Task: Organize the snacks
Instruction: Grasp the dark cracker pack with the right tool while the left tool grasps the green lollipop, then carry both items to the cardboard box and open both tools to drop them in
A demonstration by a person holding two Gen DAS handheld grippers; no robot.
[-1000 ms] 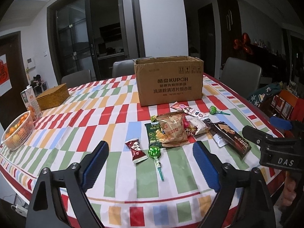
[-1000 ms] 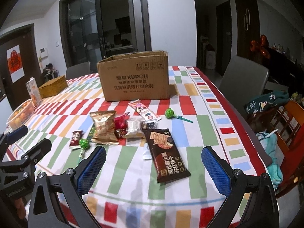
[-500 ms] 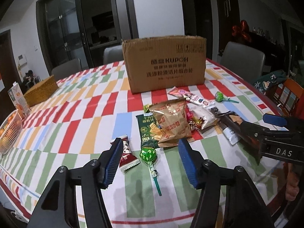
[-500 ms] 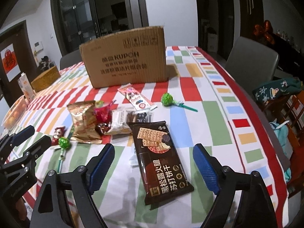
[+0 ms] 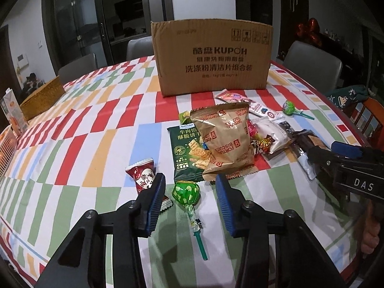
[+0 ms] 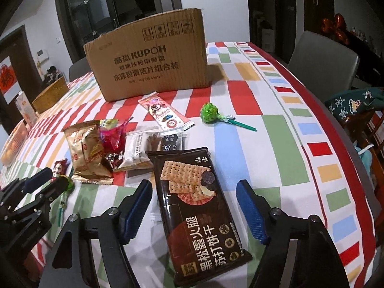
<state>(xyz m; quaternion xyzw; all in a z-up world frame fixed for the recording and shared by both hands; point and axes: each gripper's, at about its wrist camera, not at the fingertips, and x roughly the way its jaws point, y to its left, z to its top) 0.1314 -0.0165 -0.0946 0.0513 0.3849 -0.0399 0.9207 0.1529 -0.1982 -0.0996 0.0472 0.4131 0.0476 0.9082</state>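
Green lollipop [image 5: 186, 191], on the striped tablecloth [image 5: 100, 110] in front of the snack pile: between the closing jaws of the left gripper [image 5: 190, 184], pads not yet touching it. Dark cracker packet [image 6: 199, 206], flat near the table edge: between the closing jaws of the right gripper [image 6: 194, 192] (gaps either side). Cardboard box [image 5: 212, 57] stands behind.

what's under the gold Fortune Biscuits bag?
The gold Fortune Biscuits bag lies partly on the green cracker packet, covering its right side. A small wrapped candy pokes out at its right edge. Anything else beneath is hidden.
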